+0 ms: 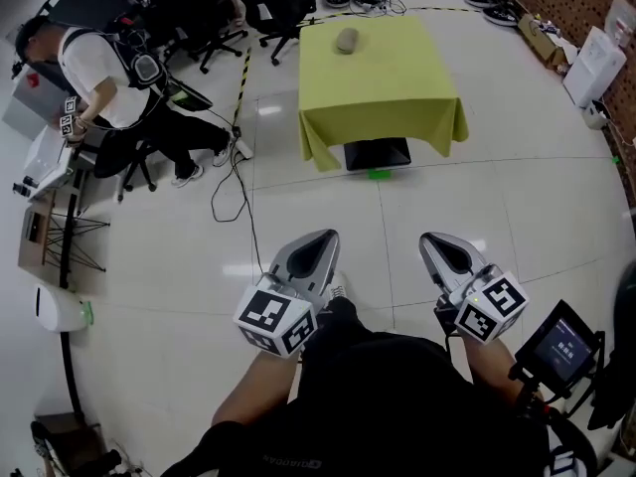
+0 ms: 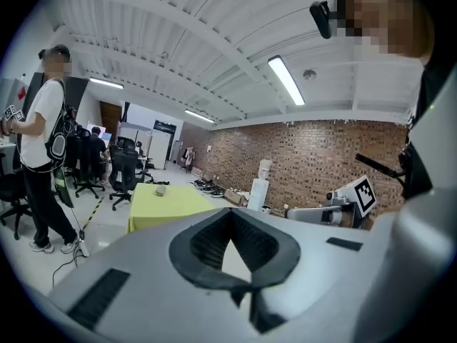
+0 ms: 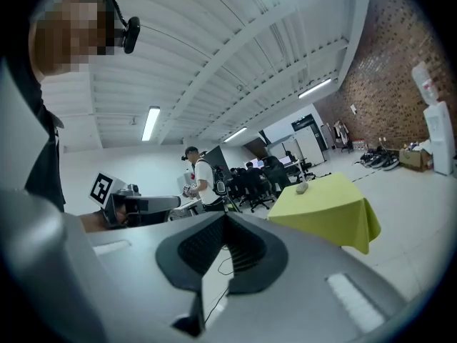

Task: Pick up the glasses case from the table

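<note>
Lying near the far left corner of the yellow-clothed table (image 1: 397, 82), the glasses case (image 1: 346, 40) is a small grey oval. Its long axis seems to run from the near edge toward the far edge, though it is too small to be sure. Well apart from the table, my left gripper (image 1: 320, 237) and right gripper (image 1: 435, 238) have their jaws pressed together, holding nothing.

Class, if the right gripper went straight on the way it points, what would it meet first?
Nothing near: the right gripper points over open floor, passing left of the yellow table. Probably the office chairs beyond come first, though depth is unclear.
</note>
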Action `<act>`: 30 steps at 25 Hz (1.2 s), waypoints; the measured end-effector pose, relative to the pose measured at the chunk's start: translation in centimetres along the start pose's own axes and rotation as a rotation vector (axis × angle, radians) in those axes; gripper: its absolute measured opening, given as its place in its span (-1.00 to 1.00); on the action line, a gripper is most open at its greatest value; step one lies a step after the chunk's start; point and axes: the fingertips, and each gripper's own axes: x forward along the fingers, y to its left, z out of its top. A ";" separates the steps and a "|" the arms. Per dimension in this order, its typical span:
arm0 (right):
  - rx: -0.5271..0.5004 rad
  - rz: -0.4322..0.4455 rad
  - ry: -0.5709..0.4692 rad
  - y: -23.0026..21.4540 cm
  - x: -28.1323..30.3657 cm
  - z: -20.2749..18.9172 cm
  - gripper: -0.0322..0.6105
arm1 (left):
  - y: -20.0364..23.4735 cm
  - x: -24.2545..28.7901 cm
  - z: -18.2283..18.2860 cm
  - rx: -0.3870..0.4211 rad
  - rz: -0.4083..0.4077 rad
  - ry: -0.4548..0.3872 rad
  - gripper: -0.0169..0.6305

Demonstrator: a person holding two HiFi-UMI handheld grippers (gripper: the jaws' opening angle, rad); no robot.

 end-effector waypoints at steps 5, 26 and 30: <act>-0.016 -0.040 0.008 -1.4 4.6 1.3 -0.89 | 4.7 2.4 0.8 -0.013 -0.031 -0.001 -0.94; -0.070 -0.153 0.067 -6.0 25.5 5.9 -0.89 | 26.4 11.6 6.9 -0.022 -0.137 -0.013 -0.94; -0.068 -0.167 0.072 -7.6 26.9 6.5 -0.89 | 27.8 13.2 6.6 -0.041 -0.140 -0.008 -0.94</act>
